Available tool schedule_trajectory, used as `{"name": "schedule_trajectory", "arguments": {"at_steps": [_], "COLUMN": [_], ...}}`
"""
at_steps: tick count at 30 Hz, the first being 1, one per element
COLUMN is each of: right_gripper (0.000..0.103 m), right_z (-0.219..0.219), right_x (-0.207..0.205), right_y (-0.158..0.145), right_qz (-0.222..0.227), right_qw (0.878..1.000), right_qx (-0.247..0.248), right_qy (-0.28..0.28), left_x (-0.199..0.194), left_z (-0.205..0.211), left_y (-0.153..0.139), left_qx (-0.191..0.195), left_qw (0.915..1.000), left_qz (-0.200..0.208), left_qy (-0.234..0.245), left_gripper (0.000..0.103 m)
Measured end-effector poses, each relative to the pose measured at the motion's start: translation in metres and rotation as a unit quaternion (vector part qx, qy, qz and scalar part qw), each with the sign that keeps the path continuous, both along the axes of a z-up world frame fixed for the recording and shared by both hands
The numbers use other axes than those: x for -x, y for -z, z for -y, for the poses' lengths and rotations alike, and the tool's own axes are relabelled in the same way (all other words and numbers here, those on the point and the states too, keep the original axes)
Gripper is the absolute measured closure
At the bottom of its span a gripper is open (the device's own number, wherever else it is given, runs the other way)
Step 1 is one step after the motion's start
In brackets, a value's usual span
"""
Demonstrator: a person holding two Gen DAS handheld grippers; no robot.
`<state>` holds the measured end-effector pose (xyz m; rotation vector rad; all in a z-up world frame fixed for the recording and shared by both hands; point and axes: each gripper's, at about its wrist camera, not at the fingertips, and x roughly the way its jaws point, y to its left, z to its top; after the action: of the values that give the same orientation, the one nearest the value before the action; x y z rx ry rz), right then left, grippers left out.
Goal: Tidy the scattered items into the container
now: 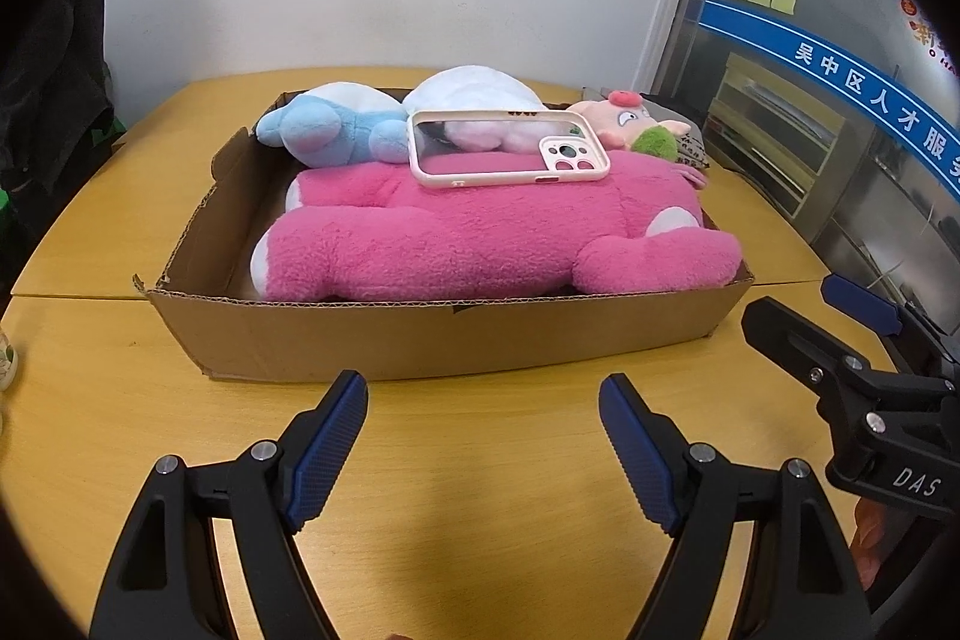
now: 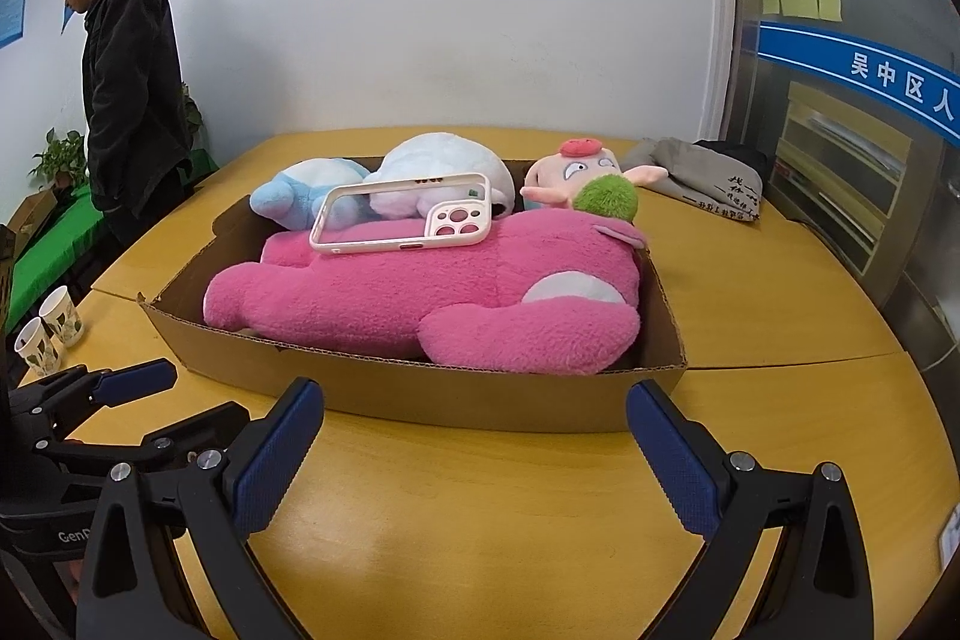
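A shallow cardboard box (image 1: pixel 420 340) (image 2: pixel 480 400) sits on the yellow table. In it lie a big pink plush (image 1: pixel 480 238) (image 2: pixel 420 292), a blue and white plush (image 1: pixel 336 123) (image 2: pixel 312 190), a white plush (image 1: pixel 474 90) (image 2: pixel 438 166) and a small pig plush (image 1: pixel 624 117) (image 2: pixel 576 172). A clear phone case (image 1: pixel 504 147) (image 2: pixel 408 220) rests on the pink plush. My left gripper (image 1: pixel 483 394) is open and empty over the table, in front of the box. My right gripper (image 2: pixel 474 400) is open and empty, in front of the box; it also shows in the left wrist view (image 1: pixel 804 322).
Folded grey clothing (image 2: pixel 702 172) lies on the table behind the box at the right. Two paper cups (image 2: pixel 51 331) stand at the table's left edge. A man (image 2: pixel 126 87) stands at far left. A glass door (image 2: pixel 852 129) is at the right.
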<state>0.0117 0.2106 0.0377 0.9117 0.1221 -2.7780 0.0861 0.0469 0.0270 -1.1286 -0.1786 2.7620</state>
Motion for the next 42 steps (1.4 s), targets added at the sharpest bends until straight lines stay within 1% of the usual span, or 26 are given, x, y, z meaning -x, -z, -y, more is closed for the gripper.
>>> {"name": "schedule_trajectory", "arguments": {"at_steps": [3,11,17,20,27,34,38,42], "right_gripper": [0.001,0.001,0.001,0.001,0.001,0.001,0.001,0.001], "right_z": [0.0,0.001,0.006,0.008,0.013,0.015,0.013,0.012], "right_x": [-0.001,-0.003,-0.003,-0.003,-0.001,-0.001,-0.001,-0.001], "right_y": [0.001,0.001,0.001,0.002,0.007,0.009,0.01,0.011], "right_qz": [0.002,-0.001,-0.004,-0.005,0.002,0.006,0.007,0.009], "right_qw": [1.0,1.0,1.0,1.0,1.0,1.0,1.0,1.0], "right_qx": [0.0,-0.001,-0.004,-0.004,-0.009,-0.011,-0.011,-0.009], "right_qy": [-0.001,-0.005,-0.01,-0.013,-0.017,-0.02,-0.017,-0.015], "left_x": [0.0,-0.001,0.0,-0.001,0.001,0.001,0.0,0.0], "left_z": [0.002,0.008,0.007,0.006,0.01,0.008,0.006,0.007], "left_y": [-0.001,-0.003,-0.002,-0.002,0.001,0.005,0.004,0.006], "left_qx": [0.004,0.004,0.017,0.033,0.025,0.017,0.027,0.024], "left_qw": [0.9999,0.9999,0.9997,0.9989,0.9991,0.9996,0.9993,0.9994], "left_qz": [0.001,-0.003,-0.003,-0.001,0.006,0.012,0.006,0.009], "left_qy": [-0.01,-0.015,-0.019,-0.033,-0.034,-0.019,-0.023,-0.023], "left_gripper": [0.023,0.023,0.023,0.023,0.023,0.023,0.023,0.023]}}
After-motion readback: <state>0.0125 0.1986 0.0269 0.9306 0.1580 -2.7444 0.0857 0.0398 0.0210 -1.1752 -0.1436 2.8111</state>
